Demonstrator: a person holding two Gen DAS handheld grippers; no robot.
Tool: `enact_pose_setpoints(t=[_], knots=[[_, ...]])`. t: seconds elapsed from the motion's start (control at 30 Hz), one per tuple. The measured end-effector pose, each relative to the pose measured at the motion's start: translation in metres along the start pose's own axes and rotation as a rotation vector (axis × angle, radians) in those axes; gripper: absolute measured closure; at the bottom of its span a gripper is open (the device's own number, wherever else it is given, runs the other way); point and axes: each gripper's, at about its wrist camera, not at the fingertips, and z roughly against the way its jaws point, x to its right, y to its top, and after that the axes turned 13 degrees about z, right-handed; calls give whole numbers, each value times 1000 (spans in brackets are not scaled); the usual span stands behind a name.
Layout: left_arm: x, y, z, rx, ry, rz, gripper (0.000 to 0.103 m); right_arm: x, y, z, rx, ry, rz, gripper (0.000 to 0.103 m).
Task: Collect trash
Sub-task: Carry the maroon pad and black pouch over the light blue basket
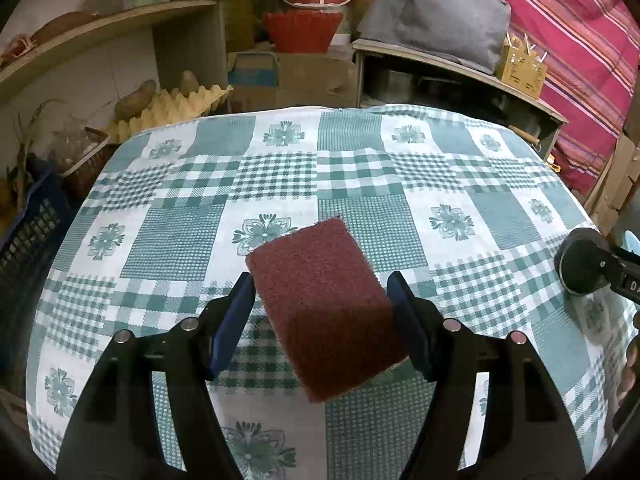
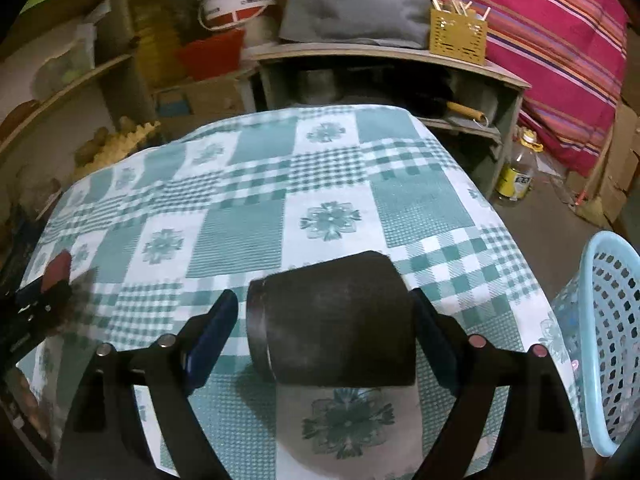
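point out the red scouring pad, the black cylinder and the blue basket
red scouring pad (image 1: 324, 312): left wrist view, middle of its top face.
black cylinder (image 2: 332, 320): right wrist view, middle of its curved side.
blue basket (image 2: 612, 344): right wrist view, perforated wall.

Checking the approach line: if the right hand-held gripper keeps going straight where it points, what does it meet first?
Probably the dark cylindrical container, already between the right hand-held gripper's open fingers; beyond it the checkered tablecloth. Depth is unclear.
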Motion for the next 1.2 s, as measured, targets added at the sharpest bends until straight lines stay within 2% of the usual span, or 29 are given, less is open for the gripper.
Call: enact_pose_setpoints(t=[0.43, 0.47, 0.53, 0.73, 0.93, 1.1, 1.2], knots=[[11, 3, 4, 15, -17, -5, 36, -6, -7, -4, -33, -30, 80, 19], [13, 2, 4, 16, -16, -11, 36, -6, -9, -3, -31, -29, 89, 20], [17, 0, 4, 17, -15, -20, 36, -6, -10, -1, -24, -24, 96, 30], [32, -5, 11, 34, -11, -35, 36, 4, -13, 16, 26, 28, 95, 31], [78, -12, 42, 99, -65, -77, 36, 27, -17, 62, 121, -7, 119, 31], [144, -28, 63, 117, -117, -187, 37, 86, -32, 112, 192, -93, 106, 31], [186, -34, 79, 133, -184, -216, 37, 132, -49, 137, 211, -177, 71, 30]])
